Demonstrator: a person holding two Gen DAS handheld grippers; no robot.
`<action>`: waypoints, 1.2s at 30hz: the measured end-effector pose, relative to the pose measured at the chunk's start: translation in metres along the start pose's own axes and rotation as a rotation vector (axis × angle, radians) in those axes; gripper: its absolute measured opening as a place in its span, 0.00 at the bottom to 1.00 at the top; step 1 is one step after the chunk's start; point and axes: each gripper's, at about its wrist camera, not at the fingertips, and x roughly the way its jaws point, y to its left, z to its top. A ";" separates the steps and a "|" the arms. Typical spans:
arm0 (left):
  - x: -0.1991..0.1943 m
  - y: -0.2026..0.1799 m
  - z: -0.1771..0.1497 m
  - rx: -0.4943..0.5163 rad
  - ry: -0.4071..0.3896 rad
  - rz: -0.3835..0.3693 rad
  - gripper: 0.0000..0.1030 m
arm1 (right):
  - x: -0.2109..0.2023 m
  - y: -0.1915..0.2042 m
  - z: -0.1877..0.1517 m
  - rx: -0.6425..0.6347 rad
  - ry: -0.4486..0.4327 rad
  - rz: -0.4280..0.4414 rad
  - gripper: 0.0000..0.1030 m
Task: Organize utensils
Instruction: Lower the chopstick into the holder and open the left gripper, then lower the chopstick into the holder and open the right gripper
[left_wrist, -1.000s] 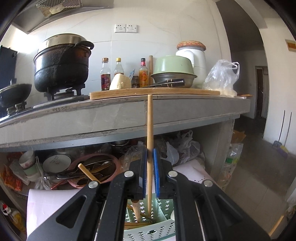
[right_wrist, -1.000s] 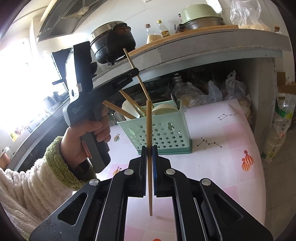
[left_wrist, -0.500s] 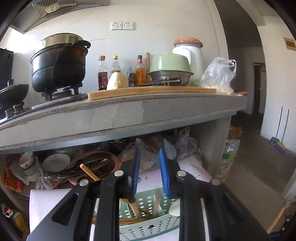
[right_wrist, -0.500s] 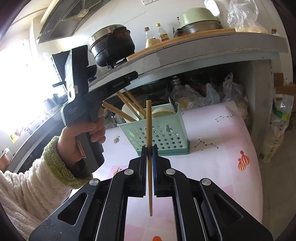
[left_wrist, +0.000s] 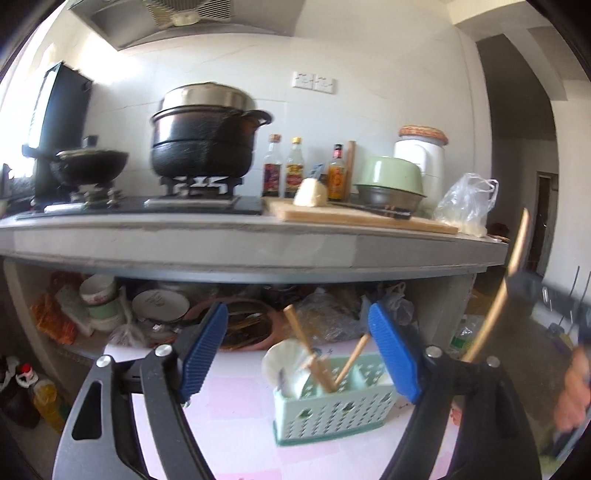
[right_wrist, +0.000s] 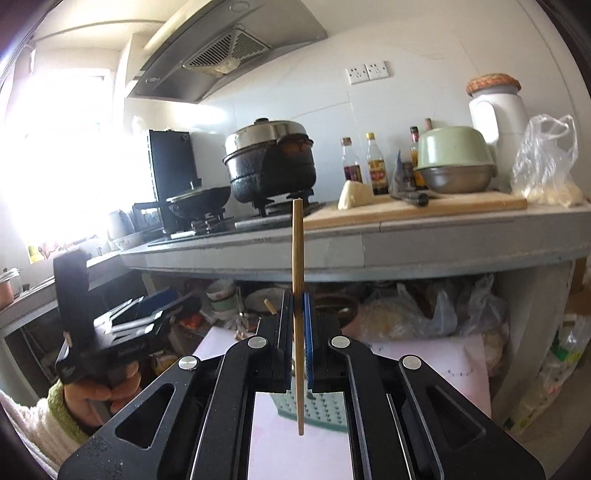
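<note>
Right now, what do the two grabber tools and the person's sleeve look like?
Both grabbers are black with triangle-shaped cut-outs in their arms and shiny silver bolts. The left gripper has ridged blue pads, and so does the right gripper. The sleeve is fluffy white with a green cuff.

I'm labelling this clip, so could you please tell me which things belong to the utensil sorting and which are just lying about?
Job:
- green utensil caddy
- chopstick in the right gripper
- chopsticks in caddy

Lying about:
- black pot
- sauce bottles
- cutting board
- plastic bag
</note>
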 end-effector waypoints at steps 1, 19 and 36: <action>-0.005 0.006 -0.005 -0.008 0.012 0.015 0.79 | 0.007 0.000 0.007 -0.009 -0.010 0.003 0.04; -0.044 0.039 -0.106 -0.070 0.219 0.154 0.94 | 0.139 -0.014 -0.036 -0.047 0.175 -0.120 0.04; -0.027 0.011 -0.104 -0.033 0.252 0.188 0.94 | 0.055 -0.022 -0.065 0.028 0.199 -0.204 0.56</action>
